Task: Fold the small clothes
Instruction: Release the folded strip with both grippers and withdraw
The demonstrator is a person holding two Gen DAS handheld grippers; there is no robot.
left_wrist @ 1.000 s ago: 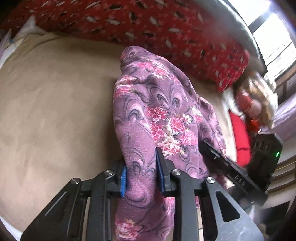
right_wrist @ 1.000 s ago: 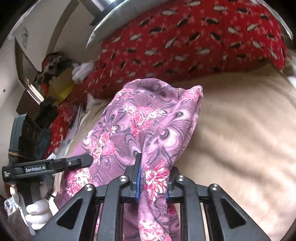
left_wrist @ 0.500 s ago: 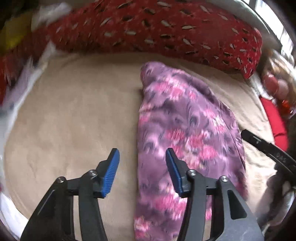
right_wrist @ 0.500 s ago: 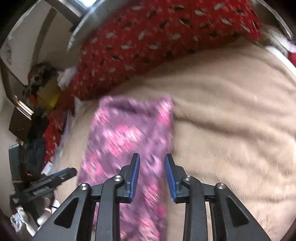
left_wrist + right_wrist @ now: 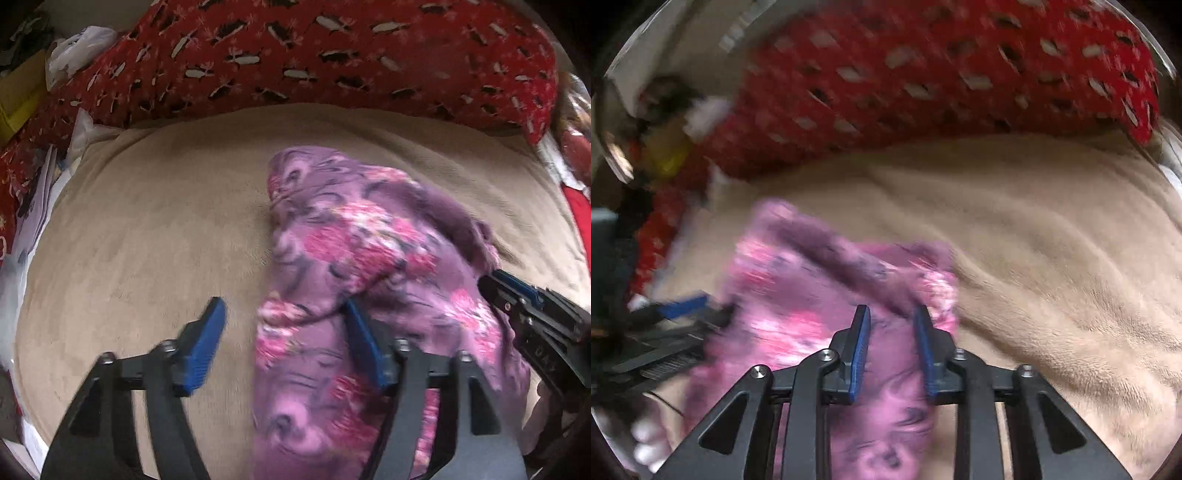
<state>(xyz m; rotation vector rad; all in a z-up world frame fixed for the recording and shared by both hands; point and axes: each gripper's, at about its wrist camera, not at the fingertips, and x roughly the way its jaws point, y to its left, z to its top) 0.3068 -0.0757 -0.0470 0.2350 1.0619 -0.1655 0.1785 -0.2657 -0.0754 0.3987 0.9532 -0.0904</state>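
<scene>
The left tool (image 5: 284, 332) stands with its blue pads (image 5: 205, 343) wide apart, gripping nothing. The purple floral garment (image 5: 369, 266) lies bunched and partly folded on the beige blanket (image 5: 147, 221). Its near-left edge sits between the left tool's pads, closer to the right-hand one, which appears to touch or slip under a raised fold of cloth. The left-hand pad hangs over bare blanket beside the garment.

From the right wrist view, the right tool (image 5: 892, 347) is also parted, though more narrowly, with its blue pads (image 5: 862, 350) hovering over the garment (image 5: 812, 302) near its right-hand edge. This view is motion-blurred, so I cannot tell whether the pads touch the cloth. The left tool (image 5: 683, 306) shows at this tool's left, at the garment's far side; in the left wrist view the right tool (image 5: 517, 295) appears to the right, against the cloth's edge.

Beyond both tools, a red patterned pillow (image 5: 332, 55) runs along the blanket's far border.
</scene>
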